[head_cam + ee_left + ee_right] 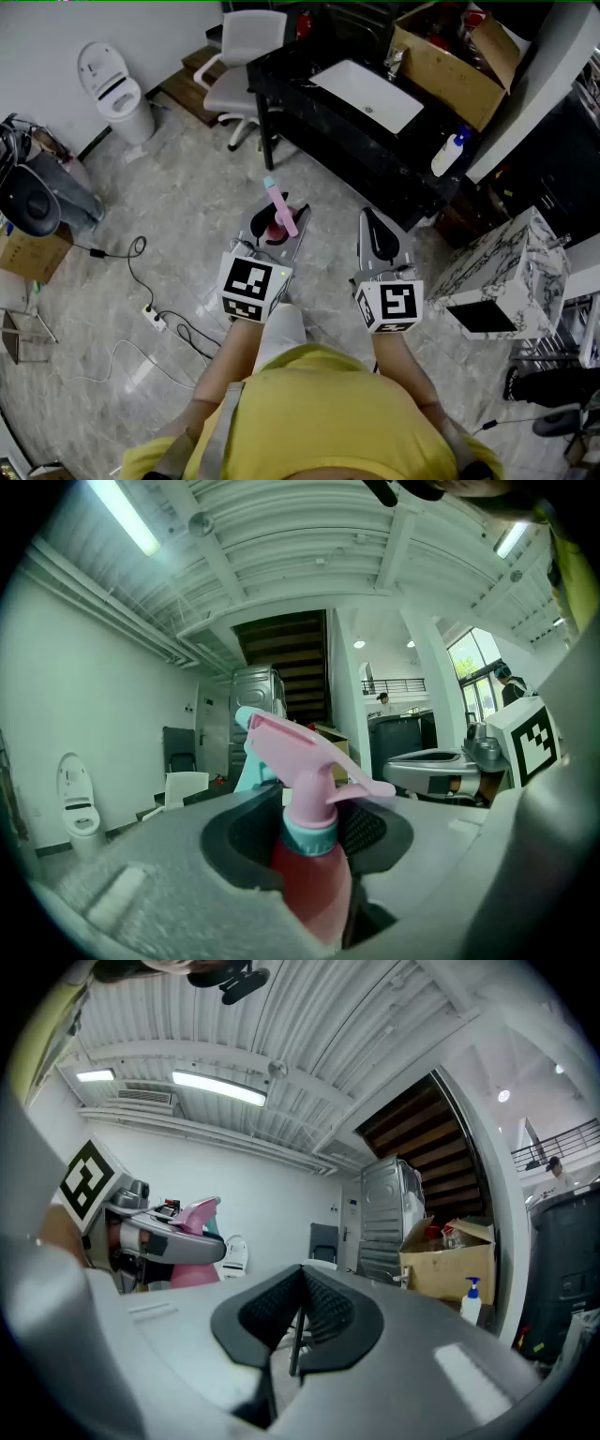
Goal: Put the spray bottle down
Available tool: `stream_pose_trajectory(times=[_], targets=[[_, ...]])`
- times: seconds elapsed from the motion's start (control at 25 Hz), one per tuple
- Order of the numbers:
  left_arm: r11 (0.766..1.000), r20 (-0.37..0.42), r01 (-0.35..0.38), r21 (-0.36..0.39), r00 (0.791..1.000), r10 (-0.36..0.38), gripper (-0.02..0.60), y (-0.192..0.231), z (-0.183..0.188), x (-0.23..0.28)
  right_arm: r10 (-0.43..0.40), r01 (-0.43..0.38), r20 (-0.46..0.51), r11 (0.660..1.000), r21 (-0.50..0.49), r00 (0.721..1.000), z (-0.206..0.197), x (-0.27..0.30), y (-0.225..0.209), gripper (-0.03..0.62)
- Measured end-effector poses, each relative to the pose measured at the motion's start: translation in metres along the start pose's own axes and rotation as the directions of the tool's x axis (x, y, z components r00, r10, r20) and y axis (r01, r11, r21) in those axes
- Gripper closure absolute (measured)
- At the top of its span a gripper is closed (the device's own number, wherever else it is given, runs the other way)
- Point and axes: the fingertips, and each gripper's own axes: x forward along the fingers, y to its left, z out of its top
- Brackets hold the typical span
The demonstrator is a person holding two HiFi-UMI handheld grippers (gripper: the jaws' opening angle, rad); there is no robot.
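Pale marbled floor [187, 216] stretches under a person in a yellow shirt [319, 412] who holds a two-jaw tool out in front with each hand. The left gripper [274, 225] is clamped on the spray bottle [309, 883], its jaws closed narrowly around the red body just below the teal collar. The pink trigger head [291, 752] rises above the jaws. The bottle hangs in the air over the floor, short of the counter ahead. Just beside it, the right gripper [295, 1330] carries nothing, its ribbed pads pressed together. A white cable [155, 319] trails across the tiles to the person's left. Farther off, a black counter [309, 122] holds a white rectangular sink [367, 94], with a white pump bottle [448, 155] standing at its right end. A white chair [246, 66] is drawn up at the counter's left end. An open cardboard box [450, 61] sits behind the sink, and a white toilet [117, 89] stands against the far left wall.
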Motion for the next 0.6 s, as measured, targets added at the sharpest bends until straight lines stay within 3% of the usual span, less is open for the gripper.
stream_pose_trajectory(times=[0.28, 0.6], targets=[[1.0, 0.005, 0.006, -0.013, 1.0, -0.006, 0.422, 0.042, -0.011, 0.043, -0.002, 0.001, 0.018, 0.999, 0.038, 1.0, -0.013, 0.058, -0.014, 0.595], [0.999, 0.013, 0.033, -0.008, 0.999, -0.032, 0.422, 0.116, -0.008, 0.133, -0.018, 0.017, 0.019, 0.999, 0.047, 1.0, -0.023, 0.177, -0.048, 0.595]])
